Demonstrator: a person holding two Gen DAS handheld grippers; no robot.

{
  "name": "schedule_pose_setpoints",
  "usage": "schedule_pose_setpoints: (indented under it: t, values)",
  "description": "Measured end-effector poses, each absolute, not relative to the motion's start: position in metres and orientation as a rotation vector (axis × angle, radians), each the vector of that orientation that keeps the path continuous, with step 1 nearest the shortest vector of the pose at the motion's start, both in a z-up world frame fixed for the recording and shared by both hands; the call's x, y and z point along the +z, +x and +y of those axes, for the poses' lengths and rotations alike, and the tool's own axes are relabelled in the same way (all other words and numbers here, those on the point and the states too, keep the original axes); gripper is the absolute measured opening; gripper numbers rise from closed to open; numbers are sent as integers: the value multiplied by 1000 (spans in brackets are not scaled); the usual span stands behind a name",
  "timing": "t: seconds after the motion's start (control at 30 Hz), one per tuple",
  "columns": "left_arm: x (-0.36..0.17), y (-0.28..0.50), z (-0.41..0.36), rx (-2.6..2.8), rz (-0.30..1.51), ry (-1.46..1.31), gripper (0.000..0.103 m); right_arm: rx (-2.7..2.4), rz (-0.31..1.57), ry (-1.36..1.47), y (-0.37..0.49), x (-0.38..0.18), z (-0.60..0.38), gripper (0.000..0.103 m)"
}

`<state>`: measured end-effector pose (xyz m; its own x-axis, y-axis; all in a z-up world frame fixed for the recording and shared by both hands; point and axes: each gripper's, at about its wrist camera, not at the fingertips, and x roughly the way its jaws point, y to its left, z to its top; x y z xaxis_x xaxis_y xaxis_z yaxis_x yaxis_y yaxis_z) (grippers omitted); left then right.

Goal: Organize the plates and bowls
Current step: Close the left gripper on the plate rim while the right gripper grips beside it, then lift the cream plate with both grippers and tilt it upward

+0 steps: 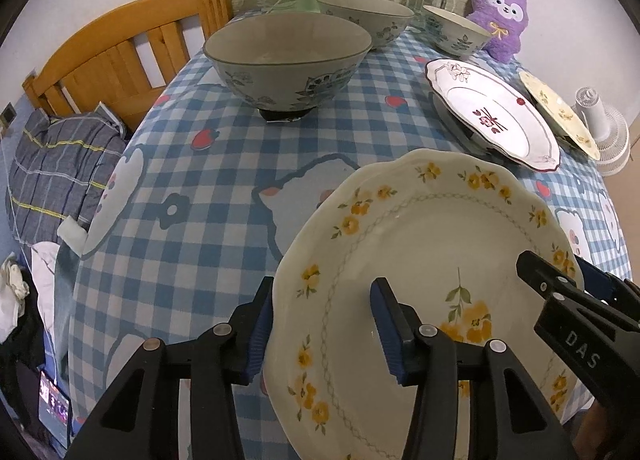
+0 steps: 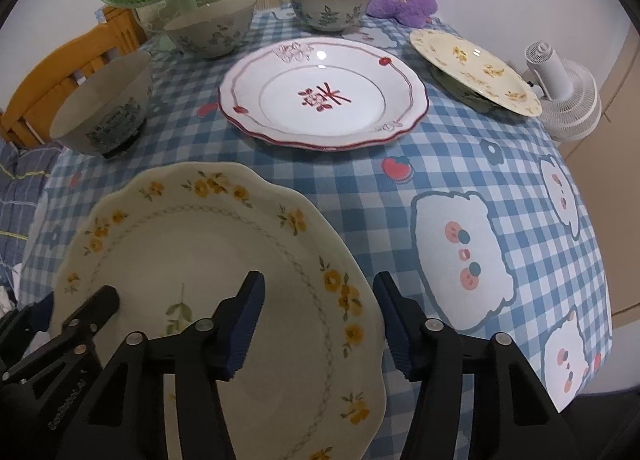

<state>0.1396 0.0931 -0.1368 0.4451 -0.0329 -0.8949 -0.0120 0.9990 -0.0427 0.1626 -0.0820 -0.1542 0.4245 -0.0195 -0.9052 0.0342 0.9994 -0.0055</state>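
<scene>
Facing white fan (image 2: 560, 96), right view

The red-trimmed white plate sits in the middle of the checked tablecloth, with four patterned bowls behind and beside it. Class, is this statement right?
Not quite: there are three bowls, not four. The right wrist view shows the red-trimmed white plate on the checked tablecloth with three patterned bowls around its far and left sides.

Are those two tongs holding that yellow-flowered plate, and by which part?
Each straddles the yellow-flowered plate at its rim: left tongs on its left edge, right tongs on its right edge. Whether the pads already press on it cannot be told.
</scene>
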Motion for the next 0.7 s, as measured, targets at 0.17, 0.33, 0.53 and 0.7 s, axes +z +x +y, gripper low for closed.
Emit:
schedule_pose_setpoints:
  t: [0.17,0.33,0.53,0.7]
  values:
    - [-138,143,91,-22,1110,-35,53,-35,1141,24,164,-155,-84,56]
    - [-138,144,90,-20,1111,-30,54,-23,1156,40,166,-155,-85,57]
    - [-138,144,89,1,1113,-36,54,3,1158,15,167,-155,-83,57]
    - [-138,144,89,26,1121,-58,54,28,1162,2,167,-153,-86,54]
